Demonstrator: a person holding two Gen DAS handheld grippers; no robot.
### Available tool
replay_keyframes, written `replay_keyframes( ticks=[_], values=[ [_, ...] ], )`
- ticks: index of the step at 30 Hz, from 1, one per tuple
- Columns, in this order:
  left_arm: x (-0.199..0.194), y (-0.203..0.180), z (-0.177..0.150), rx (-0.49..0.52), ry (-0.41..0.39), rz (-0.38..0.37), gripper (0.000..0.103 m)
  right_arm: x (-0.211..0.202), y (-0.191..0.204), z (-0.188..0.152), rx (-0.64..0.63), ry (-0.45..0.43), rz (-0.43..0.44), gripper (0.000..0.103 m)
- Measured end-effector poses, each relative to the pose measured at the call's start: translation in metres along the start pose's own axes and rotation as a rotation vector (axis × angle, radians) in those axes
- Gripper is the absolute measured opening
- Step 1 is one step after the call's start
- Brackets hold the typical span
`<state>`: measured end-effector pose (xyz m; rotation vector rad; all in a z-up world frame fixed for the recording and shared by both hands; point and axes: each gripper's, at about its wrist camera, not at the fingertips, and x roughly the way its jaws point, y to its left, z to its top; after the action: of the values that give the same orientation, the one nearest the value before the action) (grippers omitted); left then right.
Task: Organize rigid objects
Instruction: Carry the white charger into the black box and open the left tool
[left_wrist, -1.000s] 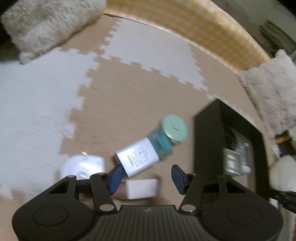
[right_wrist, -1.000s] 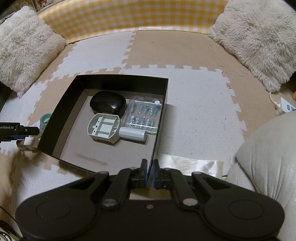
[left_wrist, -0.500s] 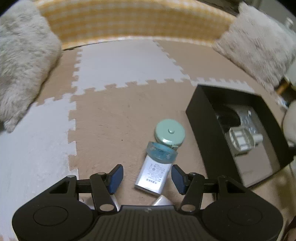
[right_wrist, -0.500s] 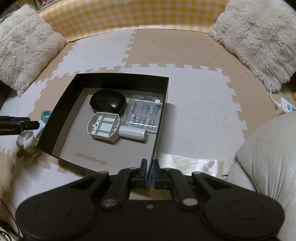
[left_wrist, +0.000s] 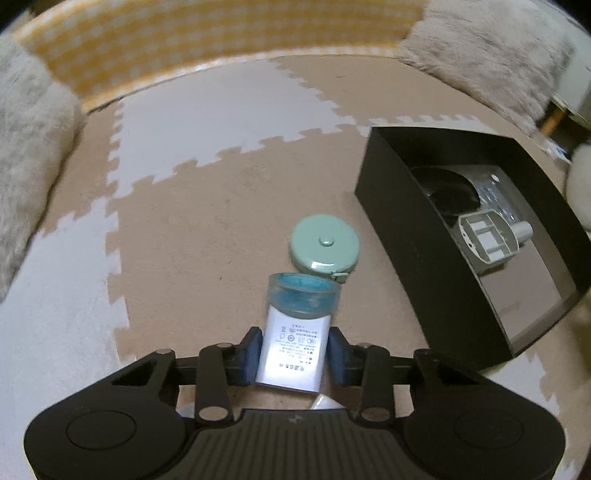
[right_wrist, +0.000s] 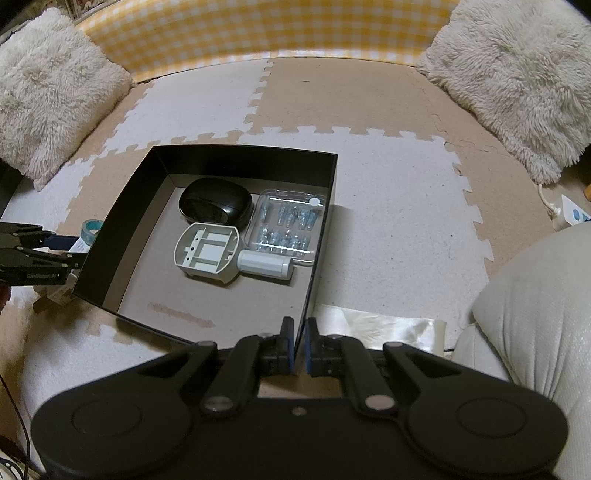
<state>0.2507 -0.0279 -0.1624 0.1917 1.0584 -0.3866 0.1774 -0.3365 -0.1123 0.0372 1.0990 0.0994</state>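
Bottle: we see a white labelled bottle (left_wrist: 293, 350) with a translucent blue cap (left_wrist: 303, 294) lying on the tan foam mat (left_wrist: 207, 229), cap pointing away from the camera, between the two blue pads of the left gripper (left_wrist: 294, 352).
Left gripper: the pads sit on either side of the bottle's body — the left pad looks to touch it, the right pad stands just beside it; we cannot tell whether the grip has closed.
Tape measure: a round mint-green tape measure (left_wrist: 324, 245) lies flat on the mat, touching the bottle's cap at its far side.
Black box: an open black box (right_wrist: 325, 192) stands on the mat to the right of the bottle, near it.
Box contents: we note a black oval case (right_wrist: 216, 201), a grey plastic bracket (right_wrist: 207, 254), a small white cylinder (right_wrist: 264, 264) and a clear blister tray of small parts (right_wrist: 288, 225).
Right gripper: the right gripper (right_wrist: 300, 349) is clamped on the box's near right corner — its pads pressed on either side of the thin wall.
Surroundings: fluffy cream cushions (right_wrist: 51, 92) lie at both far corners, against a yellow checked border (right_wrist: 258, 29).
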Motion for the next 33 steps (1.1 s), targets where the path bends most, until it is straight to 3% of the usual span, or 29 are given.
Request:
replay_keyframes(
  ticks=[10, 21, 27, 33],
  values=[
    [-0.021, -0.005, -0.017, -0.143, 0.01, 0.046, 0.038, 0.0, 0.0, 0.0, 0.001, 0.0, 0.001, 0.006],
    [-0.078, -0.039, 0.004, -0.249, -0.189, -0.063, 0.038, 0.0, 0.001, 0.0, -0.003, 0.001, -0.003, 0.006],
    [-0.068, -0.073, 0.031, -0.228, -0.218, -0.066, 0.038, 0.0, 0.002, 0.0, -0.002, 0.002, -0.003, 0.006],
    [-0.041, -0.089, 0.053, -0.22, -0.216, -0.004, 0.038, 0.0, 0.0, 0.0, 0.004, 0.002, 0.004, 0.006]
  ],
)
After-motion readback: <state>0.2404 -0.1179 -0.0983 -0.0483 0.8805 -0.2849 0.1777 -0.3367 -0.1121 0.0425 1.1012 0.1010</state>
